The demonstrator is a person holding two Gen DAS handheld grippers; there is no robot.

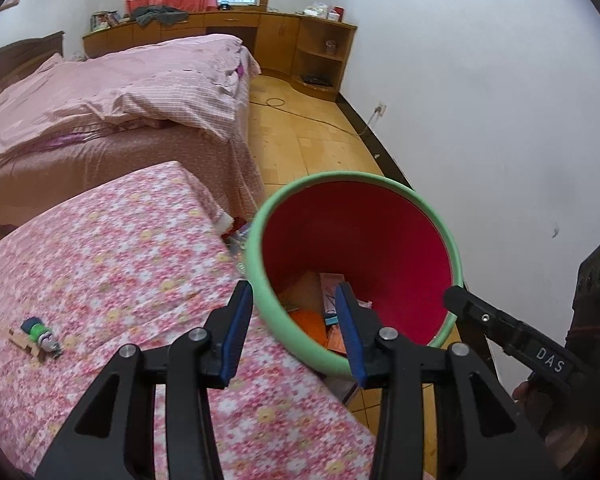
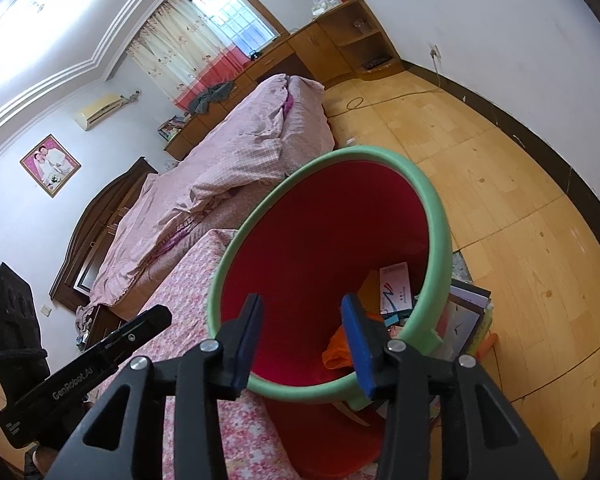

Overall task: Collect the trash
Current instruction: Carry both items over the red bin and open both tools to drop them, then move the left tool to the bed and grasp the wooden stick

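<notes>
Left wrist view has the left gripper with its blue-padded jaws spread and nothing between them, poised above the near rim of the red bin, whose green lip sits against the edge of the floral tablecloth. The right gripper is likewise parted and empty, looking down into the same bin from the opposite side. Inside the bin lie an orange wrapper and a white printed carton, so part of the collecting looks done. On the cloth, well away from the bin, rests a small green-and-blue bottle lying across a wooden clip-like piece; this is probably the next piece to fetch. To do it well, the left gripper should travel away from the bin, come down over the bottle's body, not its cap, close squarely, then carry it over the rim before releasing. Whether the bottle and wood are joined cannot be told. The bin's base is hidden behind its rim, and the books beside it are partly cut off.
</notes>
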